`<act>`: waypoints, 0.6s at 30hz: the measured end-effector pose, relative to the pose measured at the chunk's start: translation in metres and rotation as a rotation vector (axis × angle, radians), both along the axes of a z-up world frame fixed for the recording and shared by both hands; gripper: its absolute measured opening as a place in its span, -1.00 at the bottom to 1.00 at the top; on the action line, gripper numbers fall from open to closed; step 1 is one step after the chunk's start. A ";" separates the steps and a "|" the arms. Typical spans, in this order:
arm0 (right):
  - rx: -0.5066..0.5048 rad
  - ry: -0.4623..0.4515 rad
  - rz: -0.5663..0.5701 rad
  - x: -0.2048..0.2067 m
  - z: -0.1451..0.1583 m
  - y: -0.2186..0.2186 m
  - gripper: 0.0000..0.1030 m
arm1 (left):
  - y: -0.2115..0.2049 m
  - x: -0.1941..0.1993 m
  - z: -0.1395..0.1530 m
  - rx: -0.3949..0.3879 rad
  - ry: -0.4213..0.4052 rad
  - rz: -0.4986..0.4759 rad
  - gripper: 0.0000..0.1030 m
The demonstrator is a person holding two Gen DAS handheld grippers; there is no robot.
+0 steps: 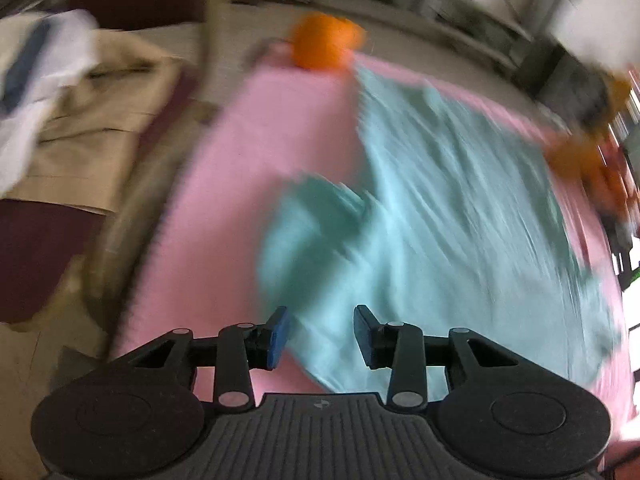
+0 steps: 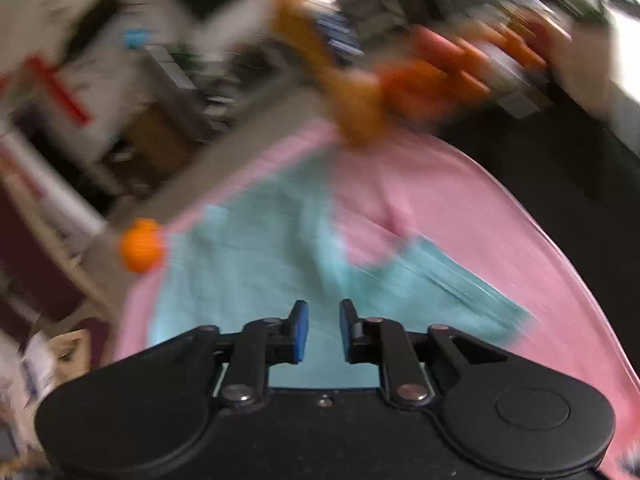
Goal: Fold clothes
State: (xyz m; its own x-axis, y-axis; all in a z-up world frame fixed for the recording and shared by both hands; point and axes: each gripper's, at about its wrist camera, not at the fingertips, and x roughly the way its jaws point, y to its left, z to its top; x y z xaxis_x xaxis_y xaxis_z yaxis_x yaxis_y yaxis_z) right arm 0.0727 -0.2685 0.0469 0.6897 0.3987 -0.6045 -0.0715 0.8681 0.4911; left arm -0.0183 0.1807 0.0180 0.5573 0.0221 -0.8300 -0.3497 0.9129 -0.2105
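A light blue garment [image 1: 440,200] lies spread on a pink cover [image 1: 260,160], with a sleeve folded near its left side. My left gripper [image 1: 322,334] is open and empty, above the garment's near left edge. In the right wrist view the same blue garment [image 2: 260,264] lies on the pink cover [image 2: 460,208], one sleeve reaching right. My right gripper [image 2: 324,330] is open and empty, just above the garment's near edge. Both views are blurred by motion.
An orange ball-like object [image 1: 324,42] sits at the far end of the pink cover; it also shows in the right wrist view [image 2: 142,244]. Beige and white clothes [image 1: 60,100] lie piled to the left. Orange clutter [image 2: 400,88] stands beyond the cover.
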 end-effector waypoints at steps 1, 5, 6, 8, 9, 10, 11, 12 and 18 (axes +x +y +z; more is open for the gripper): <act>0.002 -0.039 0.037 0.005 0.009 0.014 -0.48 | 0.012 0.004 -0.001 -0.018 0.003 0.030 -0.27; -0.025 -0.120 0.179 0.028 0.018 0.064 -0.37 | 0.036 0.023 -0.016 -0.064 0.018 0.058 -0.29; -0.041 -0.121 0.197 0.033 0.012 0.073 -0.37 | 0.036 0.028 -0.023 -0.072 0.040 0.059 -0.30; -0.057 -0.112 0.223 0.039 -0.004 0.082 -0.37 | 0.036 0.038 -0.037 -0.086 0.087 0.062 -0.34; -0.058 -0.108 0.226 0.039 -0.013 0.083 -0.37 | 0.035 0.042 -0.041 -0.073 0.115 0.065 -0.36; -0.063 -0.085 0.220 0.038 -0.022 0.083 -0.37 | 0.032 0.045 -0.045 -0.053 0.136 0.066 -0.36; -0.069 -0.058 0.213 0.037 -0.031 0.083 -0.37 | 0.028 0.048 -0.047 -0.045 0.145 0.058 -0.36; -0.074 -0.010 0.196 0.039 -0.036 0.083 -0.38 | 0.025 0.051 -0.049 -0.038 0.152 0.049 -0.37; -0.032 -0.004 0.181 0.036 -0.030 0.071 -0.37 | -0.007 0.065 -0.053 0.085 0.180 -0.030 -0.37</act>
State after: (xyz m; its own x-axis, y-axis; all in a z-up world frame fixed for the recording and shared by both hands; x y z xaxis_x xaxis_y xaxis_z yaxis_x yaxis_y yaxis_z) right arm 0.1090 -0.1974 0.0170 0.6112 0.4970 -0.6160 -0.2298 0.8562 0.4627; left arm 0.0471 0.1741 -0.0354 0.4017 0.0826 -0.9121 -0.3473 0.9352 -0.0683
